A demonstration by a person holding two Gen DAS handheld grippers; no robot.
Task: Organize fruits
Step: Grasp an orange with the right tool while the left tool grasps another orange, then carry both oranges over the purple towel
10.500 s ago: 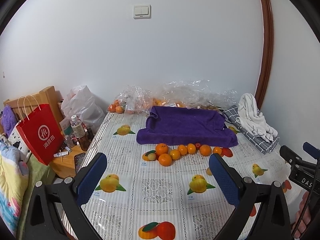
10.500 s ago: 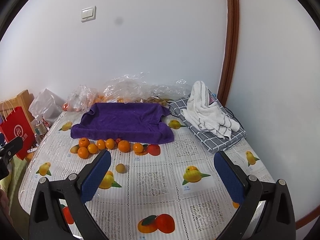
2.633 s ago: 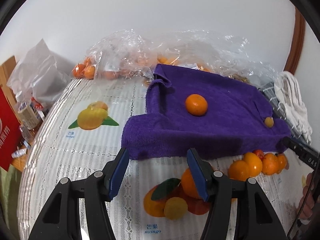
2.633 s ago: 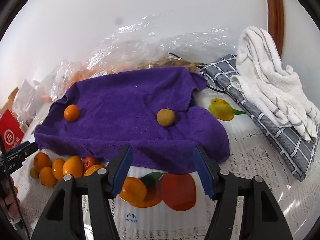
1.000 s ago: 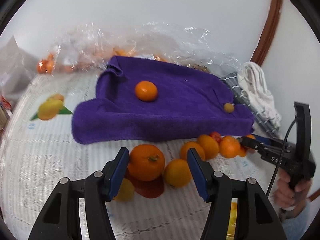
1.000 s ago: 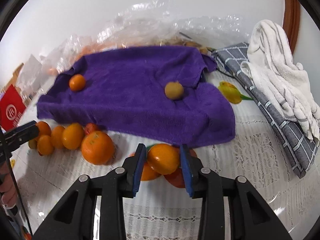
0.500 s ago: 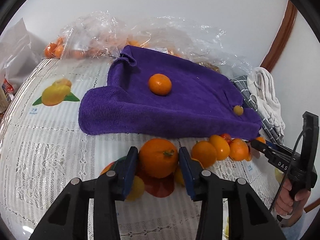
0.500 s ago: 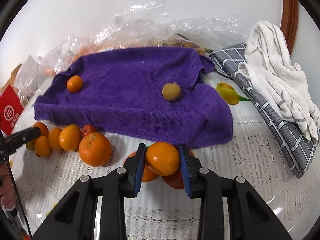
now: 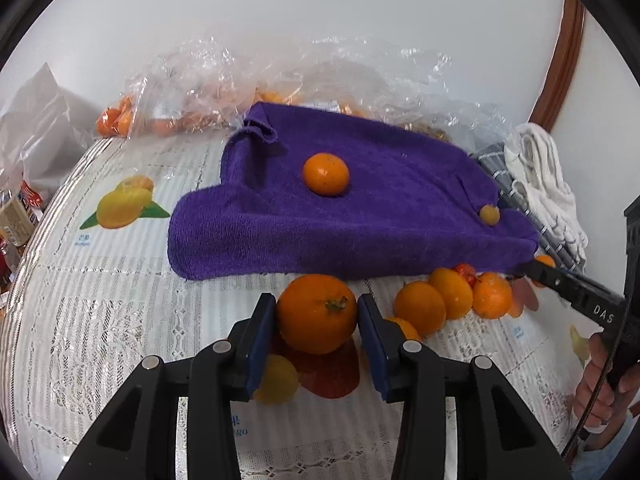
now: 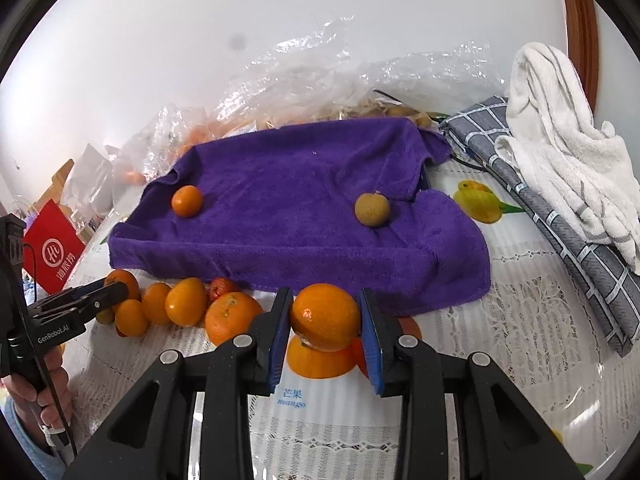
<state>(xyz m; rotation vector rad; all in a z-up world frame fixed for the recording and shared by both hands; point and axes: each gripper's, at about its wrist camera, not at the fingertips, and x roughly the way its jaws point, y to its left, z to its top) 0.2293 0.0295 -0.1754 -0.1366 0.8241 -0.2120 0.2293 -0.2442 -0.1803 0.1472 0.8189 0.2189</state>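
Note:
In the left wrist view my left gripper (image 9: pixel 317 316) is shut on a large orange (image 9: pixel 316 312) just in front of the purple towel (image 9: pixel 380 216). A small orange (image 9: pixel 325 173) and a small brownish fruit (image 9: pixel 489 214) lie on that towel. Several oranges (image 9: pixel 420 307) sit in a row to the right, up to the right gripper's black tip (image 9: pixel 538 270). In the right wrist view my right gripper (image 10: pixel 325 320) is shut on an orange (image 10: pixel 325 316) at the towel's (image 10: pixel 300 220) front edge. The left gripper (image 10: pixel 112 292) shows at the row's far left end.
Clear plastic bags (image 9: pixel 248 80) holding more fruit lie behind the towel by the wall. A white towel (image 10: pixel 560 152) on a grey checked cloth (image 10: pixel 592 256) lies to the right. A red paper bag (image 10: pixel 52 252) stands at the left. The tablecloth (image 9: pixel 100 320) carries printed fruit pictures.
The left jaws have closed onto the large orange, which lay loose between them a second ago. The right gripper has kept its grip on its orange and barely shifted.

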